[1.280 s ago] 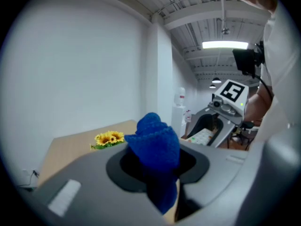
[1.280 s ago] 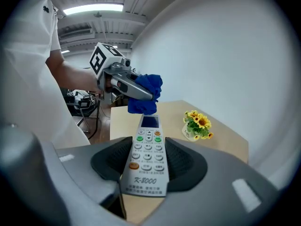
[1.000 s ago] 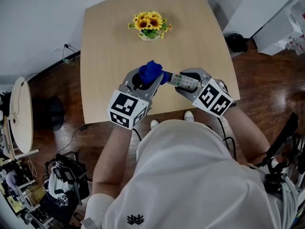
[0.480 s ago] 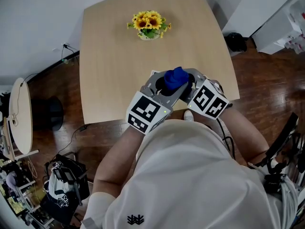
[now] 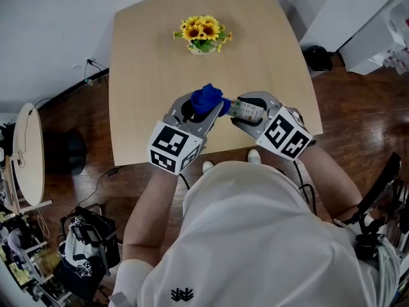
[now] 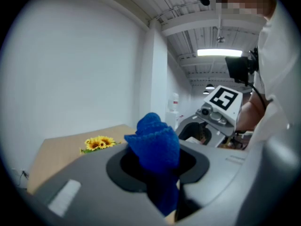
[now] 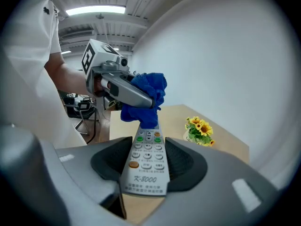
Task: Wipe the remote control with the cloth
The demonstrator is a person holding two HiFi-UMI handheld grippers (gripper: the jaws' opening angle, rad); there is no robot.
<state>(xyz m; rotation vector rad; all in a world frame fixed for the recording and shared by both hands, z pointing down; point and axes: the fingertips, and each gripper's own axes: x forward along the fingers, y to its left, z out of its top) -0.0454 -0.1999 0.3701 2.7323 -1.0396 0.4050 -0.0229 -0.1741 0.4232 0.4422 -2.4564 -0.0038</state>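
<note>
Pressing cloth (image 5: 206, 98) on remote control (image 5: 246, 110)

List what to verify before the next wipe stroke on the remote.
1. Left gripper clamped on the cloth: ok.
2. Right gripper clamped on the remote control: ok.
3. Cloth over the remote's far end: ok, seen in the right gripper view.
4. Button face turned up toward the cloth: ok.
5. Sunflowers out of the way: ok, far across the table.
6. Remote's underside clean: cannot tell.
</note>
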